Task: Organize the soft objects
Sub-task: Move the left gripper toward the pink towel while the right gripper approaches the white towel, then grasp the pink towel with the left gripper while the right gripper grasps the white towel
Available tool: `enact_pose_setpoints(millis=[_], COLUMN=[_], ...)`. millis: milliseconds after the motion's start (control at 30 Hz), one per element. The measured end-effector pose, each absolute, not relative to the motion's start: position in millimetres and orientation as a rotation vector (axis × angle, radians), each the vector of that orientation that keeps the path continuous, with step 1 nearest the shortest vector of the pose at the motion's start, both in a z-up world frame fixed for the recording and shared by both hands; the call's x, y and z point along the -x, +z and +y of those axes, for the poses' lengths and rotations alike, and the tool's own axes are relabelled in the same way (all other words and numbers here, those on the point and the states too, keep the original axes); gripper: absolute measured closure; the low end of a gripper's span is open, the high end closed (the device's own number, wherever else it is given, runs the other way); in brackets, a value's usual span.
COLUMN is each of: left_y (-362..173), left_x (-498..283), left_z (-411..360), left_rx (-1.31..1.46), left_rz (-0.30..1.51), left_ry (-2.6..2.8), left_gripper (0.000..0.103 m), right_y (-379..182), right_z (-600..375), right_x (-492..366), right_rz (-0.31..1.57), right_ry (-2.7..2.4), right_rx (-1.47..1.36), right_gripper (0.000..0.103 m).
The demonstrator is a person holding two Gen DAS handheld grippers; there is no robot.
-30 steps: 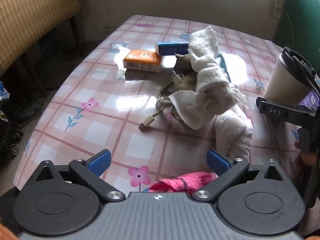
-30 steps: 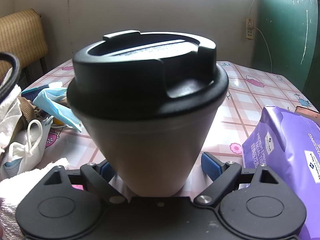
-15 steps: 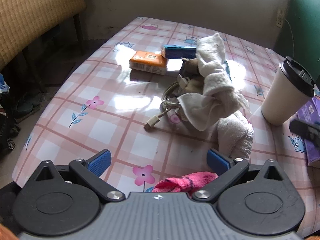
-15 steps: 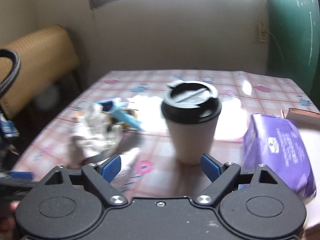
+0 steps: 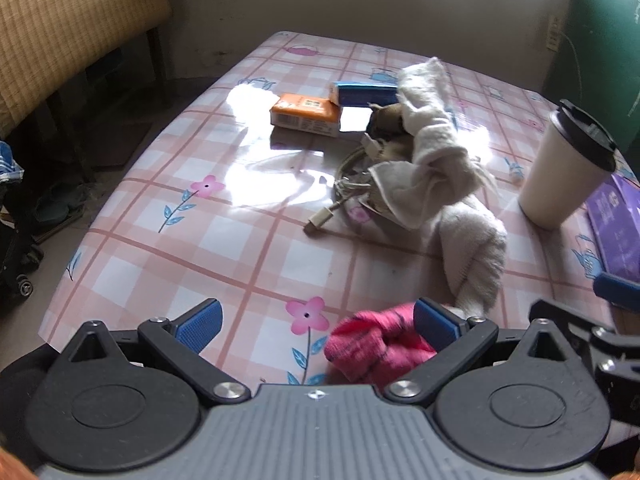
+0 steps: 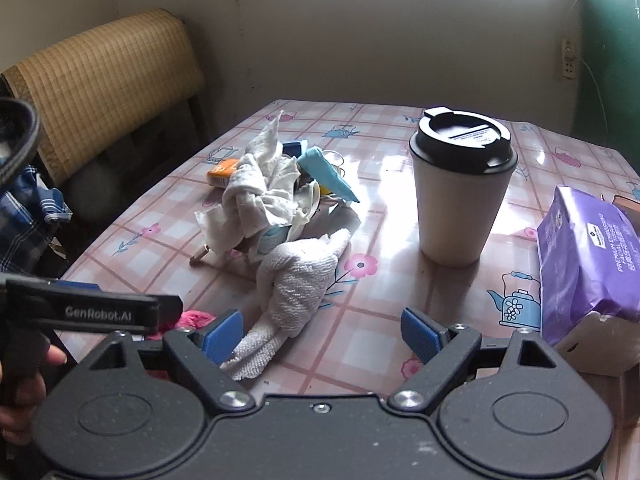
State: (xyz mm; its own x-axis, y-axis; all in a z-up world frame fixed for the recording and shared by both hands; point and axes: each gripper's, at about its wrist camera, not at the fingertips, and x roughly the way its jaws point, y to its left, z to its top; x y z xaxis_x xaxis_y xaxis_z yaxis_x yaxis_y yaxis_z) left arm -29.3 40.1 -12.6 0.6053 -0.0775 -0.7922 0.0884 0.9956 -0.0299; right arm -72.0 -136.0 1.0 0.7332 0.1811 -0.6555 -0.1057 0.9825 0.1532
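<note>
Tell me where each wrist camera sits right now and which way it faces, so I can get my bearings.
Left wrist: behind the open left gripper at the table's near edge, facing the pink cloth and the towel pile.
Right wrist: behind the open right gripper, facing the cup; a hand shows at left.
Shared: cup, white towel, orange packet, purple pack.

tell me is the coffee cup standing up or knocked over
Standing upright. The coffee cup sits on its base on the table, with its black lid on top. Neither gripper touches it.
</note>
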Motion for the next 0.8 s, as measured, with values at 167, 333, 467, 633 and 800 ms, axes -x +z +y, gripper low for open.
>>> enact_pose_setpoints(millis=[167,333,467,633,800], left_y=[-13.2,-17.3,-19.5,-21.3,-22.9], left_x=[39.6,45.7,47.2,48.3,48.5], left_z=[35.6,34.0,32.9,32.1,31.3], left_rx=[-0.021,-0.029,-0.032,-0.038,-0.034], left_rz=[0.919,0.935,0.944,0.947,0.951], left_ry=[-0.126,-0.14,-0.145,-0.153,-0.16], left_gripper=[0.0,0.0,0.0,0.0,0.0], right_y=[0.7,2.2,3.3,4.1,4.0], right_z=[-136.8,-136.5,-136.2,-136.8,-135.6], right_x=[74.8,78.5,80.4,81.9,82.4], right_rz=[0.735,0.73,0.729,0.73,0.732], right_ry=[0.166,0.168,0.174,0.17,0.17], right_rx=[-0.11,-0.112,-0.117,-0.12,-0.118], right_gripper=[0.002,0.002,0.002,0.002,0.002])
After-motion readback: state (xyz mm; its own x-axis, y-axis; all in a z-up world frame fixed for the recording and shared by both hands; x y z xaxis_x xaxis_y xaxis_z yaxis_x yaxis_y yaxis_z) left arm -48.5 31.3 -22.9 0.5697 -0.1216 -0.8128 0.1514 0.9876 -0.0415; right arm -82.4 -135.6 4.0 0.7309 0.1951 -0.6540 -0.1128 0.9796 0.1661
